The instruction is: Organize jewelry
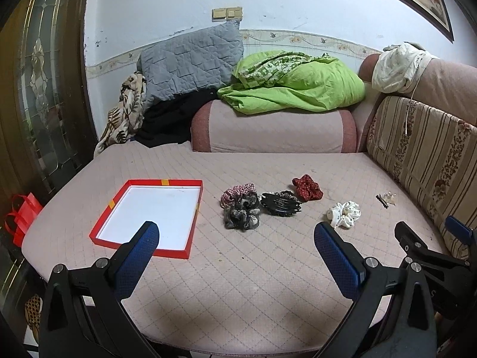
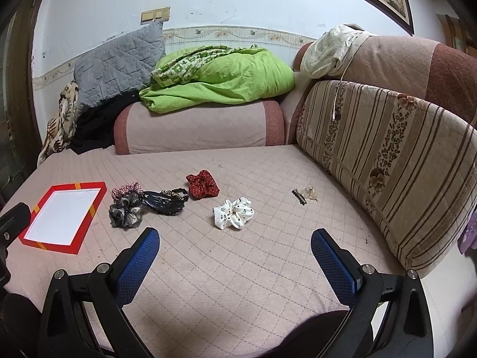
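- Both claws, left (image 1: 235, 238) and right (image 2: 235, 238), gape wide, holding nothing.
- White scrunchie (image 2: 234, 212) lies just ahead of the right claw, nearer it.
- Tray (image 1: 195, 214) sits far left, probably empty.

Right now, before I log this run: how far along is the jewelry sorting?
Nothing looks done: the red tray is empty. Nothing is in hand; the left gripper and right gripper are both open, hovering over the sofa seat. Still loose: white dotted scrunchie, red scrunchie, black claw clip, grey scrunchie, plaid scrunchie, and small clips.
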Demonstrator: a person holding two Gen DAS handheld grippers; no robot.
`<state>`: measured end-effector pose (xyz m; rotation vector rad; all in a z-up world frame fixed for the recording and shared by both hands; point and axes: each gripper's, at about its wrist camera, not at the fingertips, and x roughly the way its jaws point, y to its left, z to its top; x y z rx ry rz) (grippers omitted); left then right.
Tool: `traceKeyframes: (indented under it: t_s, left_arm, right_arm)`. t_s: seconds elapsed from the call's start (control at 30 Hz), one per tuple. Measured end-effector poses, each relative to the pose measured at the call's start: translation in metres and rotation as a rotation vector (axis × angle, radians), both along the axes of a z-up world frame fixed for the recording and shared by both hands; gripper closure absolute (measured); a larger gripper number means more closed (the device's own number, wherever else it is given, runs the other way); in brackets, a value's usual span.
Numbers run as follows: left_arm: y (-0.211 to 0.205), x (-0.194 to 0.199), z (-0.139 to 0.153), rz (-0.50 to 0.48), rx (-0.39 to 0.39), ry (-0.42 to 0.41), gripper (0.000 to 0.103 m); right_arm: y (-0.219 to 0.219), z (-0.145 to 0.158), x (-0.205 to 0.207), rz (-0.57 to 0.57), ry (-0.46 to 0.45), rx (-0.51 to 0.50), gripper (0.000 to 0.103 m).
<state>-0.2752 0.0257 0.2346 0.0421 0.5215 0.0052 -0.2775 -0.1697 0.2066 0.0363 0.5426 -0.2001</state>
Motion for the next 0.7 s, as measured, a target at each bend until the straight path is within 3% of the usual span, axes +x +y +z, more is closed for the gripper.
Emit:
traceKeyframes:
  t_s: [0.7]
  left_arm:
    - [-0.011, 0.042, -0.029, -0.047, 0.021, 0.124, 0.0]
  right_arm:
    - [-0.005, -0.027, 0.032, 0.011, 0.08, 0.022, 0.0]
